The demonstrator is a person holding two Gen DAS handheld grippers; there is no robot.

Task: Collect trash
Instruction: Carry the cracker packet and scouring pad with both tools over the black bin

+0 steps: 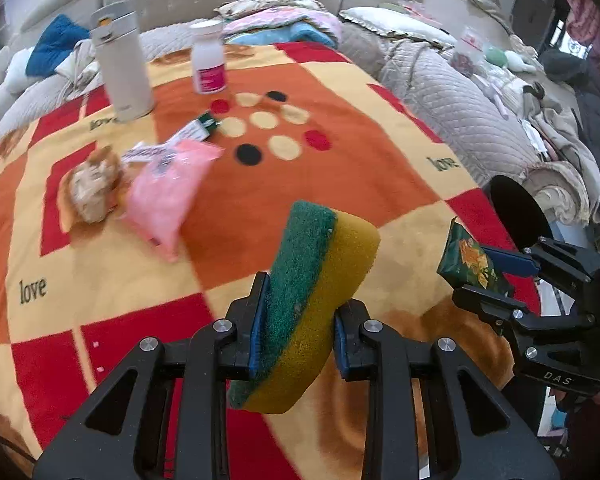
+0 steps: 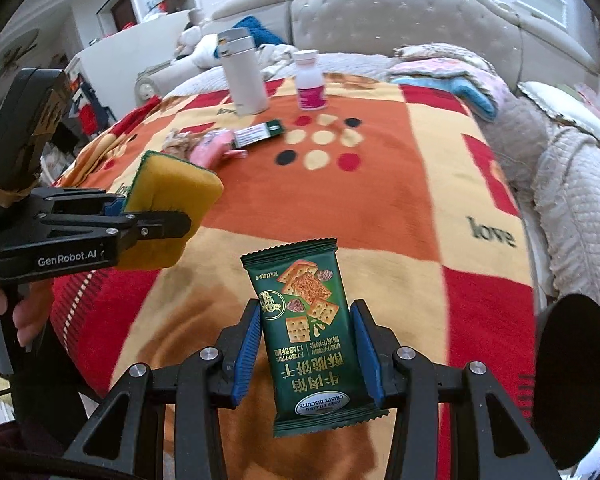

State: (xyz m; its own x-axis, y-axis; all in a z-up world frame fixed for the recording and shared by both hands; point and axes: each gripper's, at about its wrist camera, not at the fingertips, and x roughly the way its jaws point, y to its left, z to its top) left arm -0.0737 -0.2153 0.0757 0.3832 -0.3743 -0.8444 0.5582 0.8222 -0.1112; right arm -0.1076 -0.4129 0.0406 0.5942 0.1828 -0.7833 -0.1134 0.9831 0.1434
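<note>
The sponge [image 1: 312,300] is pinched in the left gripper [image 1: 300,336]; the biscuit packet [image 2: 314,340] is clamped lengthwise in the right gripper [image 2: 308,352]. A black bin [image 2: 572,376] is seen just right of the packet, nearer the right gripper.

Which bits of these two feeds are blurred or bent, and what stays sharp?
Left wrist: pink bag and crumpled paper are smeared, sponge sharp. Right wrist: biscuit pack print is readable, blanket soft. Both views bulge at the edges, with dark corners.
</note>
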